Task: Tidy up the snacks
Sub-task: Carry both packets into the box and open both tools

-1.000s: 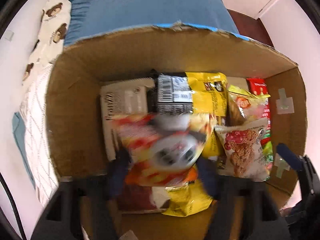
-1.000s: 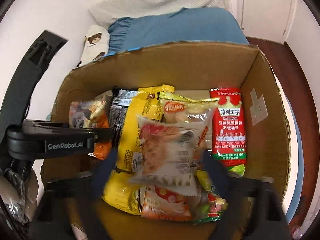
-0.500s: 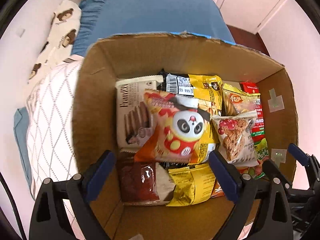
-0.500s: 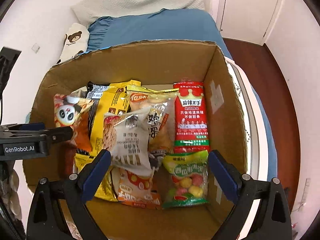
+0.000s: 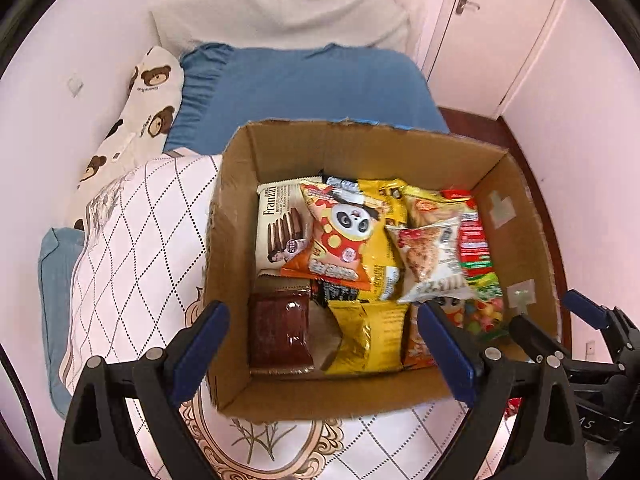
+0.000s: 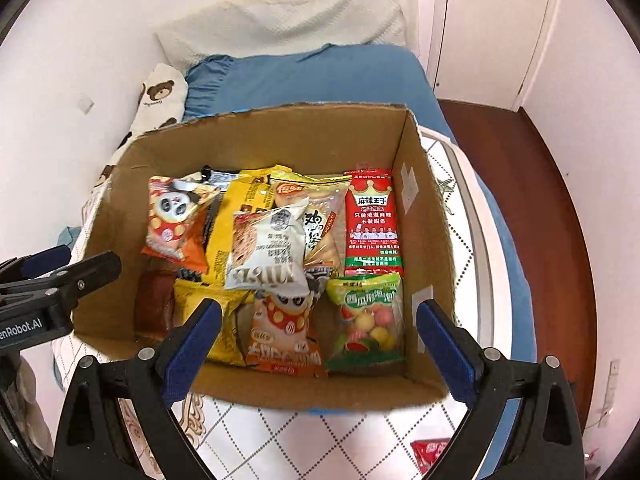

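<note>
Inside the cardboard box (image 6: pixel 424 216), which stands on the quilted bed cover (image 5: pixel 132 240), the snacks lie in a loose heap: the panda packet (image 5: pixel 340 236) rests on top at the left, the white cereal packet (image 6: pixel 264 252) near the middle, the red spicy strip packet (image 6: pixel 374 222) along the right wall, and the green candy bag (image 6: pixel 368 320) at the near right. The left gripper (image 5: pixel 324 348) and the right gripper (image 6: pixel 318 340) both hover above the near edge of the box, jaws wide apart and holding nothing. Judging from this, the placing step seems finished for these packets. A red packet (image 6: pixel 430 452) lies on the cover outside the box, so the next move probably calls for reaching to it.
</note>
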Tool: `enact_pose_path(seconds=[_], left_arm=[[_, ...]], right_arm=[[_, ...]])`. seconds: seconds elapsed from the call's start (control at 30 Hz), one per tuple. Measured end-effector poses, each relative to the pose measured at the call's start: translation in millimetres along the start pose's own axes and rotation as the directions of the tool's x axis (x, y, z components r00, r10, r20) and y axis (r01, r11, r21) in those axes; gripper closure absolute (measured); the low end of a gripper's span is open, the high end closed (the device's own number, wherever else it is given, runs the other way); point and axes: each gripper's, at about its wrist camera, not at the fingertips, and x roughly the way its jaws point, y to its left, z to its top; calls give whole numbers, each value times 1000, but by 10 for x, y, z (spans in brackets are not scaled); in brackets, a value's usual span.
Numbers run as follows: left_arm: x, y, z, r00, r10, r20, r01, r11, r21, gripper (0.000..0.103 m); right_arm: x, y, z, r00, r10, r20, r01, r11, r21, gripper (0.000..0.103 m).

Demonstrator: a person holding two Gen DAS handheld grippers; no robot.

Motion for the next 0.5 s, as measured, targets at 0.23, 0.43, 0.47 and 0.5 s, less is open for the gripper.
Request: enact_pose_path(seconds=[0.23, 0.43, 0.47, 0.5], left_arm=[[-396, -79, -287, 997, -19, 73, 17, 1000, 25, 7], [-735, -106, -564, 988, -12, 153, 8, 1000, 25, 7], [-793, -105, -615, 986, -10, 168, 7, 1000, 21, 7], [-842, -111, -661, 983, -7, 182, 3, 1000, 23, 7]], right_arm=[[-501, 51, -211, 996, 3, 86, -2, 1000, -19, 3], [-927, 89, -412, 986, -1, 167, 7, 999, -33, 3], [-988, 97, -442, 984, 3, 178, 3, 999, -34, 3], [-1061, 103, -485, 981, 4, 193, 3, 999, -33, 3]])
